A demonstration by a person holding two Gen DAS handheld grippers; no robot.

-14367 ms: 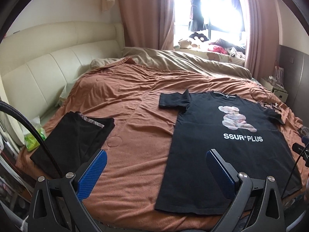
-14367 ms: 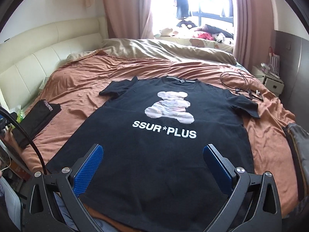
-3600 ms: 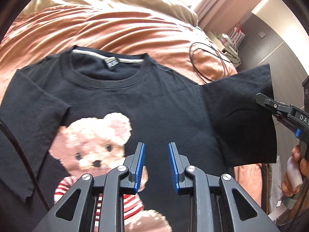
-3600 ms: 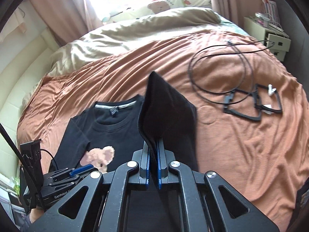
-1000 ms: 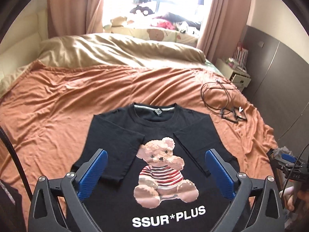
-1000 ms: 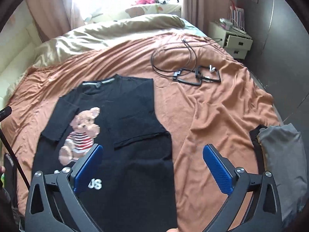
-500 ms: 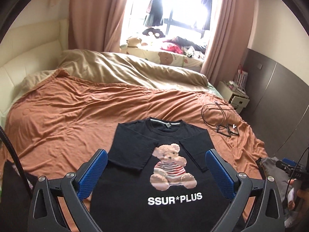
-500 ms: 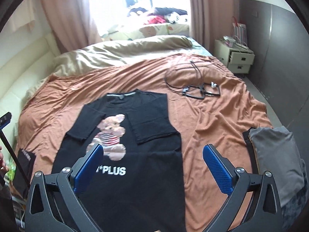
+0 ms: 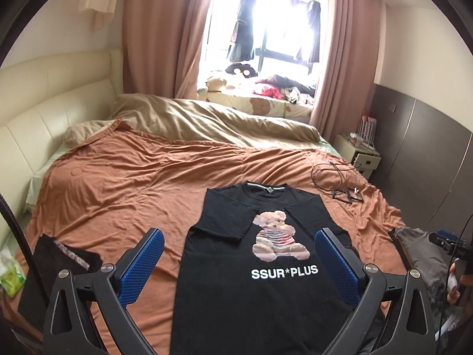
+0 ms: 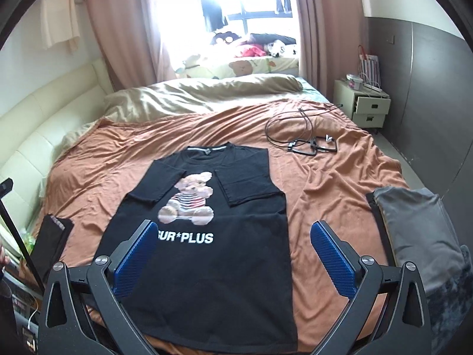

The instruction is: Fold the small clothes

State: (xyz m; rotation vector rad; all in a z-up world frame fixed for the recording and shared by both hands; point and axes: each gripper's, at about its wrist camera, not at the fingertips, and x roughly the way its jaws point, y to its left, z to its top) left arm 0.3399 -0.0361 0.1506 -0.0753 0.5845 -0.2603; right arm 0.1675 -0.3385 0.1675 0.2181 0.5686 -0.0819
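T-shirt: the black T-shirt (image 10: 207,254) lies flat, print up, on the near half of the bed, collar toward the window and hem toward me. That puts the bottom edge closest to my fingers.
Sleeves: both are turned in over the chest. The left sleeve (image 10: 156,185) and right sleeve (image 10: 248,185) flank the bear print (image 10: 189,198), so the body reads as one straight panel, ready (I'd say) for the hem-to-collar fold.
Left gripper: my left gripper (image 9: 239,266) hovers above the lower shirt with blue pads spread wide, nothing between them, released on purpose so I can line up on the hem.
Right gripper: my right gripper (image 10: 233,254) is the same, fingers wide apart and empty, raised over the shirt's right flank.
Bedspread: the orange bedspread (image 10: 118,153) is rumpled but bare around the shirt, giving room to work.
Folded pile: a dark folded garment (image 10: 51,244) sits well off to the left by the bed edge, out of the way.
Grey garment: a grey garment (image 10: 414,224) waits on the right edge, probably next in line.
Cable: a looped black cable (image 10: 298,130) lies beyond the right shoulder, apart from the shirt, so it shouldn't snag.
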